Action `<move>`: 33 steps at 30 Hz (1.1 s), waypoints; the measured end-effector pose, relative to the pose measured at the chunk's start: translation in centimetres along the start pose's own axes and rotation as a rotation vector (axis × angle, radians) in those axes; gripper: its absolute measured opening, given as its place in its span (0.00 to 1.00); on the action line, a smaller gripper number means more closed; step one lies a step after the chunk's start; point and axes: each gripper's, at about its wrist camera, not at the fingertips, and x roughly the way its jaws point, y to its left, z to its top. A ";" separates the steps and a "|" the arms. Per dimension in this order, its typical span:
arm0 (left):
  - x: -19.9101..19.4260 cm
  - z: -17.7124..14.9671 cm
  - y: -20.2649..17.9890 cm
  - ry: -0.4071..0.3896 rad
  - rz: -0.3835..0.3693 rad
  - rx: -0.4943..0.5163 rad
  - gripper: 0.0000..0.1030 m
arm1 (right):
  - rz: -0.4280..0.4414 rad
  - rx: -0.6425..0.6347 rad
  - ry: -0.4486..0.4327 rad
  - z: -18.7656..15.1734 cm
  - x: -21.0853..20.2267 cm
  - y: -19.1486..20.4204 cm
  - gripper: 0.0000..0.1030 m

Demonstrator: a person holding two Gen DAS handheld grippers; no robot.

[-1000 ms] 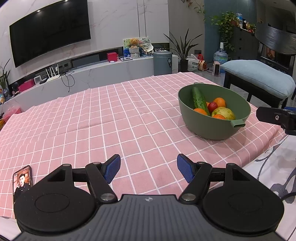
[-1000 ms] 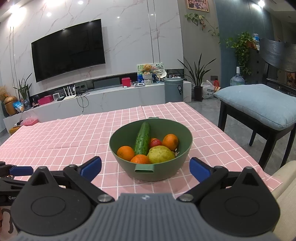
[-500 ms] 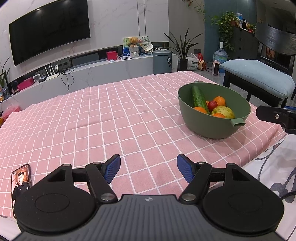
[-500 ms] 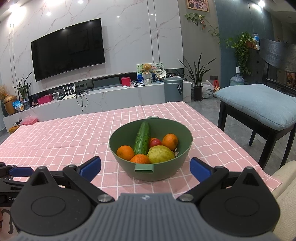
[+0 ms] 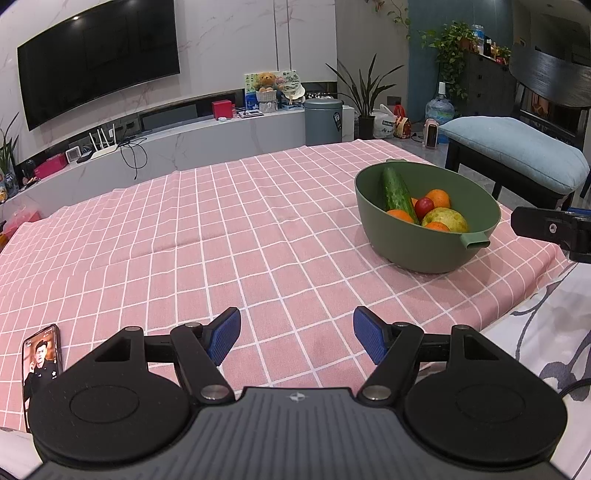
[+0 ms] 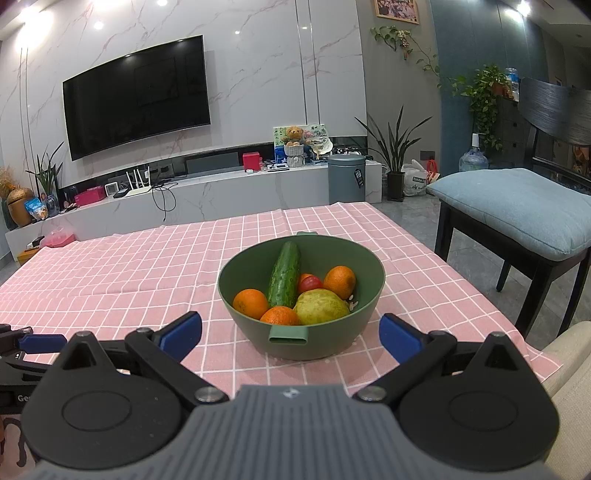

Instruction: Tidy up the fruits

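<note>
While both grippers' jaws gape empty, the bowl sits beyond.

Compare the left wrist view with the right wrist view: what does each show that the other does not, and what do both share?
Only the left wrist view shows the phone lying on the cloth at the near left, and the left gripper, open and empty.
Only the right wrist view shows the framed picture high on the wall, and the right gripper, open, with the bowl straight ahead.
Both show the bowl holding a cucumber, oranges, a small red fruit and a yellow-green fruit, plus the TV.
</note>
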 end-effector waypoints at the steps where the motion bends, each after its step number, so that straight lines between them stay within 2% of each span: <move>1: 0.0 0.0 0.0 0.000 0.000 0.000 0.80 | 0.000 0.000 0.000 0.0 0.0 0.0 0.95; 33: 0.0 -0.2 0.0 0.007 -0.024 -0.009 0.79 | -0.001 -0.010 0.000 0.0 0.0 -0.2 0.95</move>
